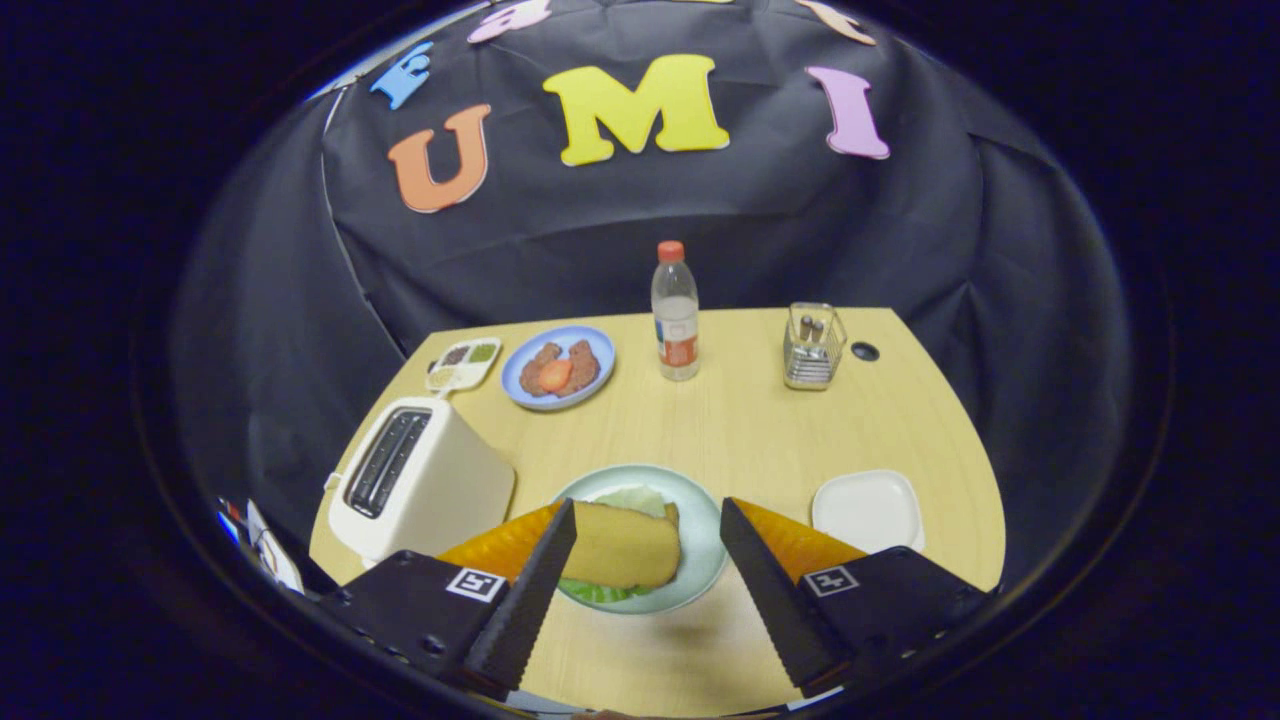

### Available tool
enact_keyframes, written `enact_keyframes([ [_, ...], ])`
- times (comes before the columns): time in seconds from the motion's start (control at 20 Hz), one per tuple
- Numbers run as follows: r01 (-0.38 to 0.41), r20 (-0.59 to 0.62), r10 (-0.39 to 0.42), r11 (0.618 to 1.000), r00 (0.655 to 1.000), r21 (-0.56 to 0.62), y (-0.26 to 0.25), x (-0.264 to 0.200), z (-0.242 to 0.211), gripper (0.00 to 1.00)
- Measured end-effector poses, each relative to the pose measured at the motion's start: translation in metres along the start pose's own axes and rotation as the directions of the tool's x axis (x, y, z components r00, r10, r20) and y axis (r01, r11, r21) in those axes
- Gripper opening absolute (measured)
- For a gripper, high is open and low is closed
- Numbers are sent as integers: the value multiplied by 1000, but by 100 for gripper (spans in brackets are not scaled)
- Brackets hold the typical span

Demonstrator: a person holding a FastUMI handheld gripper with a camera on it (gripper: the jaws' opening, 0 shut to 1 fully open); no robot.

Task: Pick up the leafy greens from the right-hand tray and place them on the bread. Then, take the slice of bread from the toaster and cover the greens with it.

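A pale green plate (700, 520) lies on the wooden table just ahead of my fingers. On it a golden slice of bread (625, 545) covers leafy greens (632, 498), whose edges peek out behind and in front of it. My gripper (648, 520) is open, its fingers spread wide either side of the plate. The left finger's tip sits beside the bread's left end, the right fingertip (735, 515) stands apart from it. A white toaster (420, 480) stands to the left, its slots dark. The white square tray (868, 510) on the right holds nothing.
Beyond the plate stand a water bottle (676, 315) with a red cap and a wire holder (812, 348). A blue plate (558, 367) with meat patties and a tomato slice and a small condiment tray (464, 362) lie at the back left.
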State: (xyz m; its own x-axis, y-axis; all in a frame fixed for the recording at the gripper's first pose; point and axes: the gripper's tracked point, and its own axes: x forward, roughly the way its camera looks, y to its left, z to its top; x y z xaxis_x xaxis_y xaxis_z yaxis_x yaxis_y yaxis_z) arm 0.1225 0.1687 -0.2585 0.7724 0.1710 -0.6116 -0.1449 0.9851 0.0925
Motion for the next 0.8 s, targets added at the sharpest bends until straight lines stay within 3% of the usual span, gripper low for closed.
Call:
enact_keyframes([
  [0.35, 45, 270, -22, 996, 962, -78, 8, -105, 57, 97],
  [0.55, 67, 414, -28, 995, 910, -80, 16, -171, 78, 97],
  [0.8, 19, 518, 19, 998, 855, -67, 34, -236, 87, 96],
])
